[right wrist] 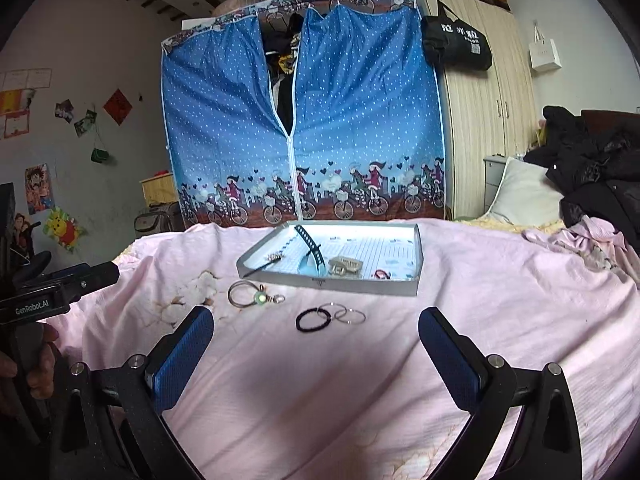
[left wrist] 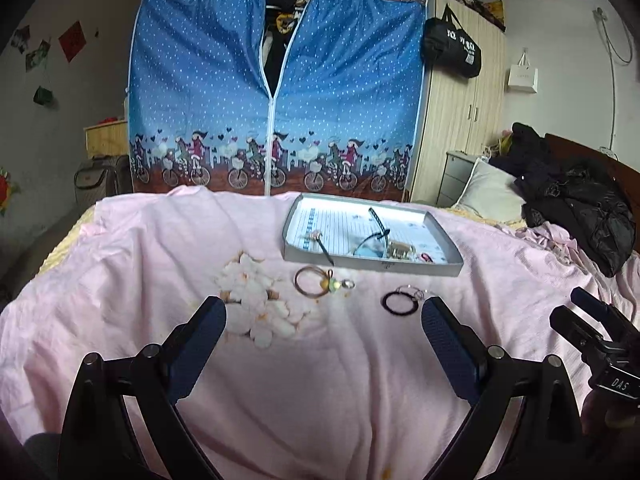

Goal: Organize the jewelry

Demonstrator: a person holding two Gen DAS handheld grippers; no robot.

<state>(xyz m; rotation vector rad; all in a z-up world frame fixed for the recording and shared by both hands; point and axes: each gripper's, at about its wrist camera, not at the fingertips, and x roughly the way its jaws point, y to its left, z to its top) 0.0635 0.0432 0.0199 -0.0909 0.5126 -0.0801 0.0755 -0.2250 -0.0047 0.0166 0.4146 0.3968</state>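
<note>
Bed: pink sheet (right wrist: 320, 380) spread flat before a blue wardrobe cover (right wrist: 304, 120); I take it as my work surface.
Tray (right wrist: 416, 280): grey, shallow, at the far side of the sheet; my landmark. It already carries a black strap (right wrist: 310, 246), a beige hair clip (right wrist: 346, 266), a hairpin (right wrist: 266, 262) and a small red band (right wrist: 382, 275), so I judge it is the collecting place.
Ring with green charm (right wrist: 250, 294): on the sheet just in front of the tray's near-left corner, not yet sorted.
Black hair tie (right wrist: 313, 319): on the sheet in front of the tray's near wall, touching two thin metal hoops (right wrist: 346, 314) beside it.
Left tool (left wrist: 324, 320): spread wide, holding nothing, hanging above the sheet well short of the tray and aimed between the charm ring and the hair tie.
Right tool (right wrist: 316, 334): also spread wide and empty, lined up behind the hair tie; I judge that the likelier next pick.
Risk: thin hoops lie flat on soft cloth, so I expect the sheet may get pinched too.
</note>
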